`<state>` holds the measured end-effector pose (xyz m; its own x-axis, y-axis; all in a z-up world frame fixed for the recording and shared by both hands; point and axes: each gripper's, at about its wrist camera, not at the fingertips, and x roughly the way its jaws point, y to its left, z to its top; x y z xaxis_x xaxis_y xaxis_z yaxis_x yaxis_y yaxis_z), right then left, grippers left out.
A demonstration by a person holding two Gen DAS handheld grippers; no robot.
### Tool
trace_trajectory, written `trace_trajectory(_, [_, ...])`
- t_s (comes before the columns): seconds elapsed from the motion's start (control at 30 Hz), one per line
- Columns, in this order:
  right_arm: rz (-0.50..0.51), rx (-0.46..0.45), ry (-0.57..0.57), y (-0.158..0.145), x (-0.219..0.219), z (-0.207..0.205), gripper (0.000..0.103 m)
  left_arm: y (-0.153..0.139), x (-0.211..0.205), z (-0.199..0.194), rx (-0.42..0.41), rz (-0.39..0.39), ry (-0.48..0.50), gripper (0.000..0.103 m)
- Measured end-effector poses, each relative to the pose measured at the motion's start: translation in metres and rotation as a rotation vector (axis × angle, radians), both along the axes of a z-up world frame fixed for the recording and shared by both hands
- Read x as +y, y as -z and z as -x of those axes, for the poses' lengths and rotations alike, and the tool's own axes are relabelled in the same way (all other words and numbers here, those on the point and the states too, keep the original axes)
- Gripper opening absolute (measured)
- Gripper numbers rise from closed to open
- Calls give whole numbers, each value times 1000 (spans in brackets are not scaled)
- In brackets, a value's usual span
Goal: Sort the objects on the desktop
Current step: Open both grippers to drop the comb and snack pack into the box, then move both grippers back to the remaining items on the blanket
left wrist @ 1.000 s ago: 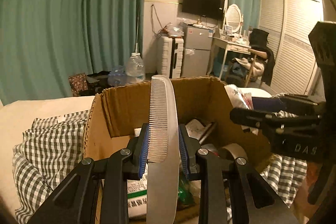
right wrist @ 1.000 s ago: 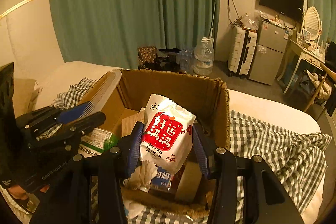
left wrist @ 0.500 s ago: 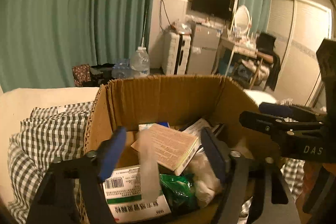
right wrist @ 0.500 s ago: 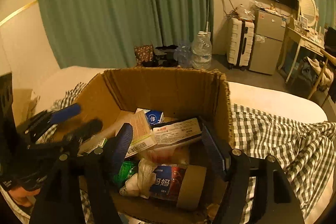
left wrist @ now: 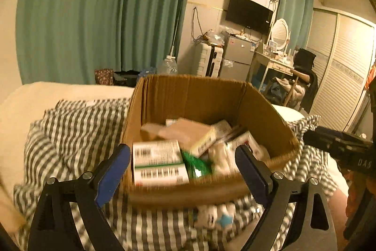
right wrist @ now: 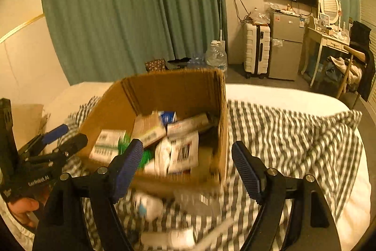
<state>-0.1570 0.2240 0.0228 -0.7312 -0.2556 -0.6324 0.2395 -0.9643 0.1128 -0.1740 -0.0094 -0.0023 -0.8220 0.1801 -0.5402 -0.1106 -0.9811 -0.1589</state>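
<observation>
Both your left gripper [left wrist: 183, 166] and right gripper [right wrist: 186, 166] have just been opening, empty now; blurry loose items below the brown cardboard box [left wrist: 202, 95] risk a fumbled grab.

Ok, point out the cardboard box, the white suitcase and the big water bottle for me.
cardboard box [left wrist: 192, 98]: left wrist view, inner back wall.
white suitcase [right wrist: 256, 48]: right wrist view, middle of its ribbed front.
water bottle [right wrist: 216, 54]: right wrist view, upper body below the cap.

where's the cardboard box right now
In both wrist views the cardboard box sits on the checked blanket, just ahead of the left gripper and slightly left of the right gripper.
</observation>
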Motion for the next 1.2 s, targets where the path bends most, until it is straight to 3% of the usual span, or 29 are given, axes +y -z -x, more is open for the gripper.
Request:
trace_trajectory(0.17, [-44,-58,7,35,8,-37,78,33,5,-45,-39,3,-7,93])
trace_trajectory(0.37, [-108,-136,29,73,17,-59,78,80,23,-74,-126,81,-12,93])
trace_trajectory(0.67, [-60,-196,105,95,44,-78,77,128,44,-84,-214,142,9,93])
trace_trajectory(0.9, [-79,-215,99,103,39,-72,75,138,56,-76,-190,167,78,93])
trace_trajectory(0.97, [-75,-223,95,106,37,-69,75,141,56,-73,-186,160,87,88])
trace_trajectory(1.07, [-79,-229,90,110,33,-65,75,147,57,-67,-211,127,112,72])
trace_trajectory(1.17, [-89,-236,82,114,29,-62,75,154,58,-65,-214,156,114,53])
trace_trajectory(1.2, [-95,-243,78,116,27,-62,75,156,58,-65,-216,159,128,39])
